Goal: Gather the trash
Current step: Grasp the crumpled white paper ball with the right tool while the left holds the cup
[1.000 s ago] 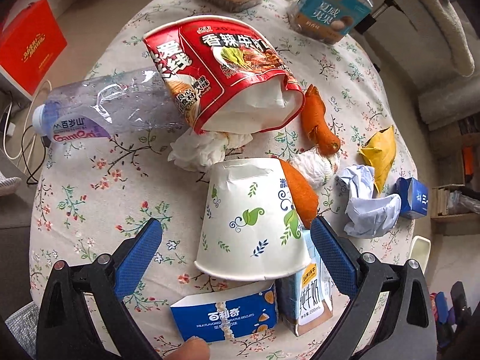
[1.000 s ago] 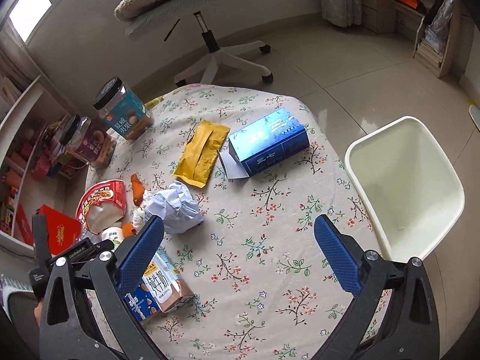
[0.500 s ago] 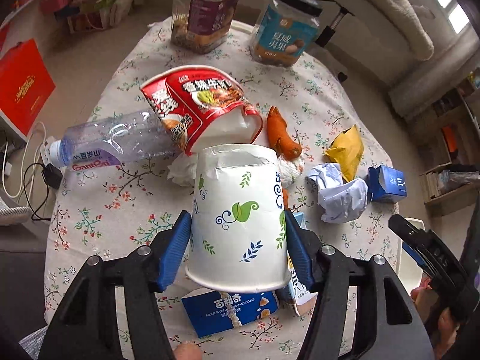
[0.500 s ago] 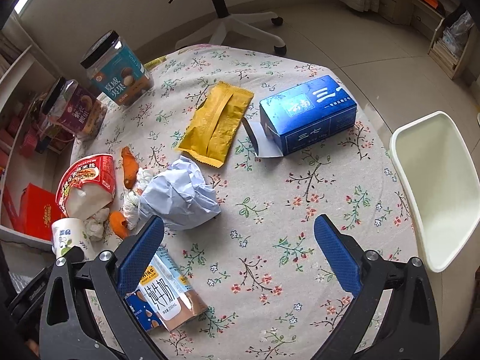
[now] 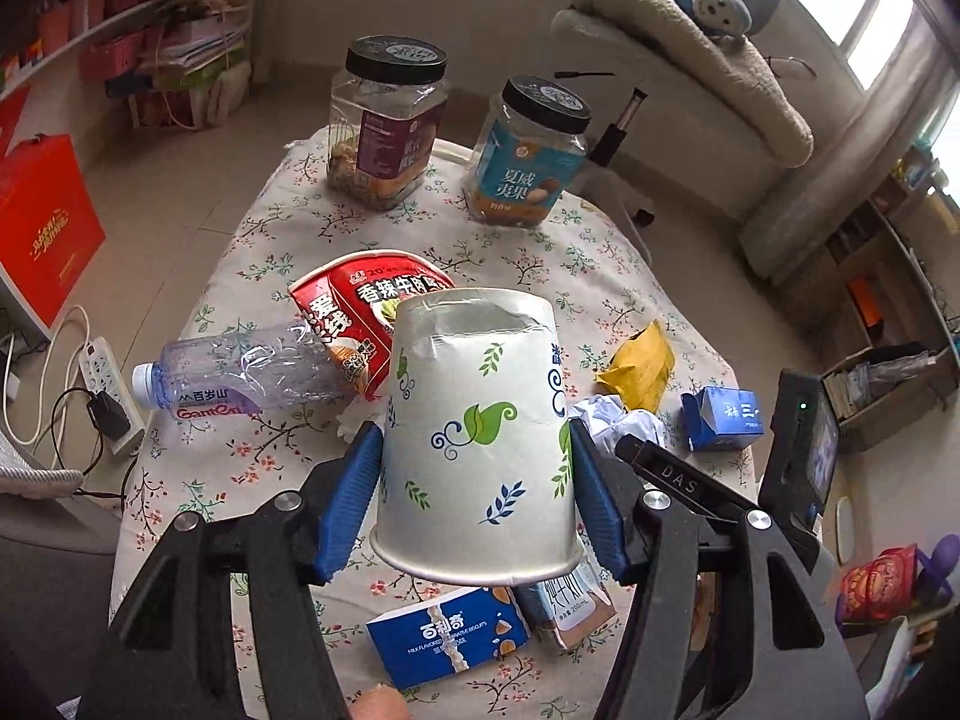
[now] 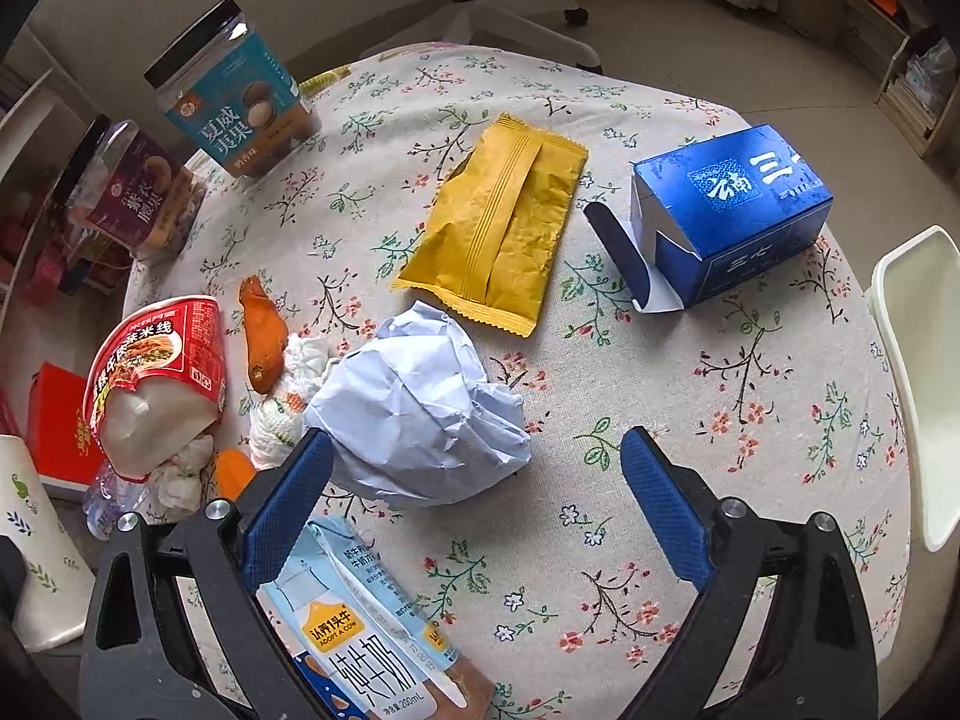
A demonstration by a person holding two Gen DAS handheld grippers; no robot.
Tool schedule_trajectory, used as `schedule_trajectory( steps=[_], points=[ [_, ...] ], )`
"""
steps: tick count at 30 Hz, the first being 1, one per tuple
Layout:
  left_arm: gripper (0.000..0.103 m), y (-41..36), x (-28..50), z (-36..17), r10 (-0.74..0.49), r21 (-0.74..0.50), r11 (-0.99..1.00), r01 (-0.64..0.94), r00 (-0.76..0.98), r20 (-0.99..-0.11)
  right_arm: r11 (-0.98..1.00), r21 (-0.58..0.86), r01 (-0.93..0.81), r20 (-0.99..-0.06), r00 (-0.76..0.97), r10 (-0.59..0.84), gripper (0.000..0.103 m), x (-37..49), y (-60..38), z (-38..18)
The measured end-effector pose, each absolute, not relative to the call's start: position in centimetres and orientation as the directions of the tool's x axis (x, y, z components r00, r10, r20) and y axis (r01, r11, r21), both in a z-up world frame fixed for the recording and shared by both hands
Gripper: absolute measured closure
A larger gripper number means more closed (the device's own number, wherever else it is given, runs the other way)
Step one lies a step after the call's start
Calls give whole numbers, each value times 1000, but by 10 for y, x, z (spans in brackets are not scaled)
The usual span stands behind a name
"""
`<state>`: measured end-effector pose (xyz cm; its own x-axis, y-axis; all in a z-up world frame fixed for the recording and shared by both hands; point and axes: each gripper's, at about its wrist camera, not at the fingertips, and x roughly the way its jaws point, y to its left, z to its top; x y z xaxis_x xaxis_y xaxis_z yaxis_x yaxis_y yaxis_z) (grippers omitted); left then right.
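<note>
My left gripper [image 5: 474,498] is shut on an upside-down white paper cup [image 5: 480,450] with leaf prints and holds it above the table; the cup also shows in the right wrist view [image 6: 30,540]. My right gripper [image 6: 474,498] is open and empty, low over the table beside a crumpled pale blue paper ball [image 6: 426,414]. Other trash on the table: a red noodle cup [image 5: 360,312], a clear plastic bottle [image 5: 240,384], a yellow wrapper [image 6: 498,228], a blue box [image 6: 738,210], a milk carton [image 6: 360,630], a blue biscuit box [image 5: 447,636], orange peel [image 6: 261,336] and tissues [image 6: 288,396].
Two black-lidded snack jars [image 5: 384,120] [image 5: 528,150] stand at the table's far end. A white bin [image 6: 918,372] sits beside the table's right edge. A red box [image 5: 42,228] and a power strip [image 5: 111,384] lie on the floor to the left. An office chair [image 5: 690,42] stands behind.
My left gripper closed on the paper cup and lifted it off the table. My right gripper moved lower and closer to the paper ball, staying open.
</note>
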<state>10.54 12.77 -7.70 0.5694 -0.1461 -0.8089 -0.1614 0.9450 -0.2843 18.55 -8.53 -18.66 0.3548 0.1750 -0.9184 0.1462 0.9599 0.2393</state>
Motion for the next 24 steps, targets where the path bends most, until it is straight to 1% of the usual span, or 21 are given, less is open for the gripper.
schedule_trajectory(
  steps=[1,2,3,5,6,7,8,9,12,13,15,16,17,19,21,24],
  points=[
    [42,127,105,-77,-143,-281,947,-159,573,-807,959,255,125,-914,354,197,28,186,-81,-186],
    [42,127,105,-77,-140,-278,947,-158,576,-805,958,268,99,-907,361,216,44,185,-78,-183],
    [42,126,105,-77,-139,-278,948,-158,579,-804,966,243,85,-909,368,196,49,183,-76,-180],
    [42,126,105,-78,-139,-279,947,-158,582,-801,970,238,58,-904,377,199,69,180,-74,-175],
    [42,126,105,-78,-138,-278,948,-156,585,-800,966,252,52,-901,378,215,90,179,-75,-173],
    [42,125,105,-78,-133,-273,949,-156,588,-798,964,261,44,-897,380,225,95,178,-77,-170],
    [42,124,105,-78,-127,-267,951,-155,591,-796,966,254,42,-895,389,218,98,177,-79,-168],
    [42,124,104,-77,-122,-263,952,-155,595,-794,967,252,41,-894,394,216,98,177,-82,-166],
    [42,123,104,-77,-124,-268,950,-158,599,-791,967,251,46,-891,403,212,97,175,-91,-162],
    [42,123,103,-77,-128,-271,950,-155,600,-790,968,249,41,-889,406,212,92,176,-92,-161],
    [42,122,103,-77,-127,-269,952,-149,604,-787,965,257,54,-879,428,210,35,175,-96,-159],
    [41,122,103,-76,-123,-263,953,-149,606,-786,965,257,56,-870,448,205,27,175,-96,-157],
    [41,122,102,-77,-115,-256,955,-149,609,-784,966,254,45,-864,460,206,23,176,-94,-155],
    [41,123,104,-78,-103,-244,958,-153,608,-787,969,247,4,-855,472,216,23,178,-88,-153],
    [41,127,105,-80,-109,-254,953,-162,602,-791,974,226,-23,-855,474,210,20,182,-79,-155],
    [41,132,108,-82,-122,-276,946,-173,596,-794,982,180,-52,-874,451,184,20,191,-65,-168]
  ],
)
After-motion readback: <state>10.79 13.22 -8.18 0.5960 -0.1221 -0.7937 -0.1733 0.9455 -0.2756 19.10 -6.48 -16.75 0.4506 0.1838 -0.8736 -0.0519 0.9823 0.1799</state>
